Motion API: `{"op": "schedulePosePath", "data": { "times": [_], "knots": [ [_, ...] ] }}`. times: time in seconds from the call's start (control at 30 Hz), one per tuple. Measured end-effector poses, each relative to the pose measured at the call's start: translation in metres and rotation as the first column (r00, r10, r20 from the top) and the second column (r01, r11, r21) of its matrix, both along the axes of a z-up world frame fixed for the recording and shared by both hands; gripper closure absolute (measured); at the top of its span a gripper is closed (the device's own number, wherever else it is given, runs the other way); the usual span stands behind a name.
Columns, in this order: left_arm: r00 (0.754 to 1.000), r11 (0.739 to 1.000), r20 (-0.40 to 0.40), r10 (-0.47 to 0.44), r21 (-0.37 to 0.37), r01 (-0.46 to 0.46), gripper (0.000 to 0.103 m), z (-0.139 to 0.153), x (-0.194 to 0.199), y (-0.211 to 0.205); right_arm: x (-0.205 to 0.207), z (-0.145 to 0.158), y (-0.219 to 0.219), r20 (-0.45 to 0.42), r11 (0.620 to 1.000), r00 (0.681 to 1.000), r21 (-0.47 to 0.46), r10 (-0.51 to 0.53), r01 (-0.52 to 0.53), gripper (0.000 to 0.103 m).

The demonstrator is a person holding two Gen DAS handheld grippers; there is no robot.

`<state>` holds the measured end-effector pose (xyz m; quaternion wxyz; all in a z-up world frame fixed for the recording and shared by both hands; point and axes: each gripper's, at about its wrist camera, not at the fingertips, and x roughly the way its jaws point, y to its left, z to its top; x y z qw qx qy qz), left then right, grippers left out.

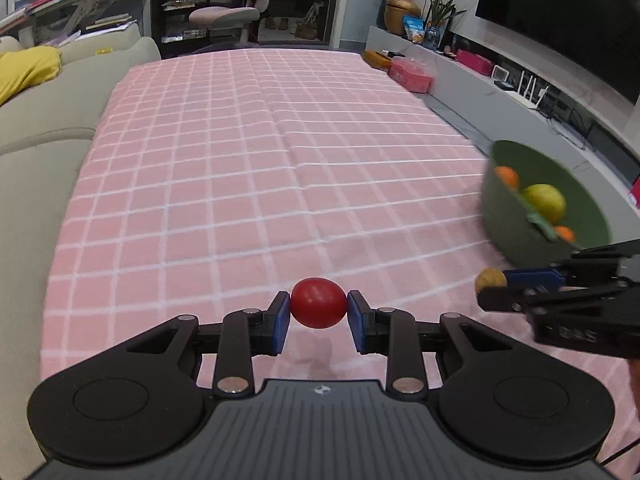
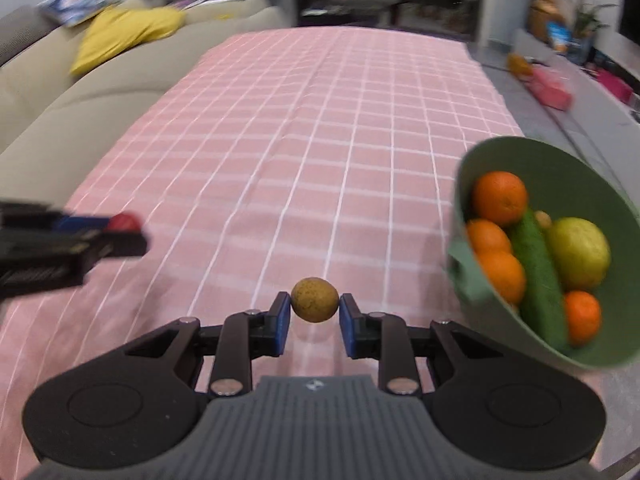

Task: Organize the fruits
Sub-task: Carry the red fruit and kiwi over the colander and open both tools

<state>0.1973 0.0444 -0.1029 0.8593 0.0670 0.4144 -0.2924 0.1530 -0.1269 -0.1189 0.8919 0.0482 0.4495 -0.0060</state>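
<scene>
A red fruit (image 1: 318, 303) is pinched between the pads of the left tool (image 1: 318, 312), and a small brown fruit (image 2: 314, 299) is likewise clamped by the right tool (image 2: 312, 312); both are held above the pink checked surface (image 1: 256, 160). The green bowl (image 2: 560, 160), already loaded with oranges (image 2: 499, 198), a cucumber (image 2: 540, 280) and a yellow-green fruit (image 2: 579, 254), lies at the right. The carrying step appears in hand; next, each fruit would need to be brought over the bowl and released.

Four oranges (image 2: 499, 197), one bowl (image 2: 568, 160)
</scene>
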Motion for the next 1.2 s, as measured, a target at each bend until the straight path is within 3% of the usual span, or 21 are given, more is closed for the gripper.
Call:
{"op": "schedulePosePath", "data": {
  "times": [0.27, 0.57, 0.87, 1.2],
  "knots": [
    [0.998, 1.000, -0.054, -0.024, -0.019, 0.023, 0.068, 0.016, -0.054, -0.056, -0.070, 0.041, -0.058, -0.009, 0.998, 1.000, 0.068, -0.010, 0.011, 0.081],
    [0.991, 0.990, 0.007, -0.133, 0.045, 0.133, 0.068, 0.051, -0.076, -0.130, -0.100, 0.067, -0.114, 0.064, 0.991, 0.996, 0.123, -0.067, 0.059, 0.081],
    [0.989, 0.983, 0.002, -0.147, 0.114, 0.146, 0.068, 0.049, -0.053, -0.194, -0.076, 0.071, -0.166, 0.066, 0.987, 0.992, 0.131, -0.104, 0.095, 0.080],
    [0.983, 0.966, -0.032, -0.182, 0.179, 0.185, 0.068, 0.012, -0.026, -0.245, -0.019, 0.034, -0.202, -0.017, 0.981, 0.991, 0.138, -0.133, 0.134, 0.080]
  ]
}}
